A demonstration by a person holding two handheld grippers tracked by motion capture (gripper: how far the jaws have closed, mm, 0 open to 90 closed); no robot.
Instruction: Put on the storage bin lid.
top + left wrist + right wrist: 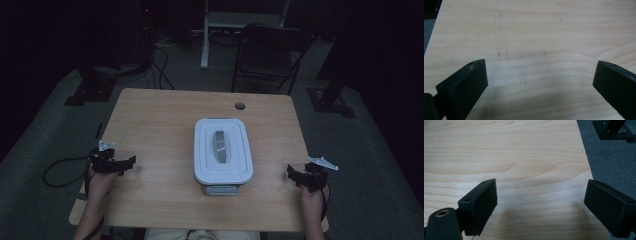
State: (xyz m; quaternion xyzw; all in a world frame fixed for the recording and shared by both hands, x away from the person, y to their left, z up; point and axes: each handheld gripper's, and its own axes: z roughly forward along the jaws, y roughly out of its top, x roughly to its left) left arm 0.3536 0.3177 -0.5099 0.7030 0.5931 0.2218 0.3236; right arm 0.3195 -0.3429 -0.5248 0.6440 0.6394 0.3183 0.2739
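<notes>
Pale wood grain covered the bench, which carried a white box near its middle, a little toward the person's right. The box sat with its lid on, a grey handle lying lengthwise along the top, and a grey latch showed at the near end. A round hole pierced the bench beyond the box.

The left tool rested at the bench's left edge, well apart from the box, its jaws pointing right toward it. In the left gripper view, the left tool stood wide open with bare wood between the jaws and nothing held.

The right tool lay at the right edge, nearer the box but not touching it, its jaws pointing left. In the right gripper view, the right tool was likewise spread wide over bare wood, the bench edge and grey carpet showing past its right jaw.

A dark chair stood on the floor beyond the bench, and cables trailed across the carpet at the far left.
</notes>
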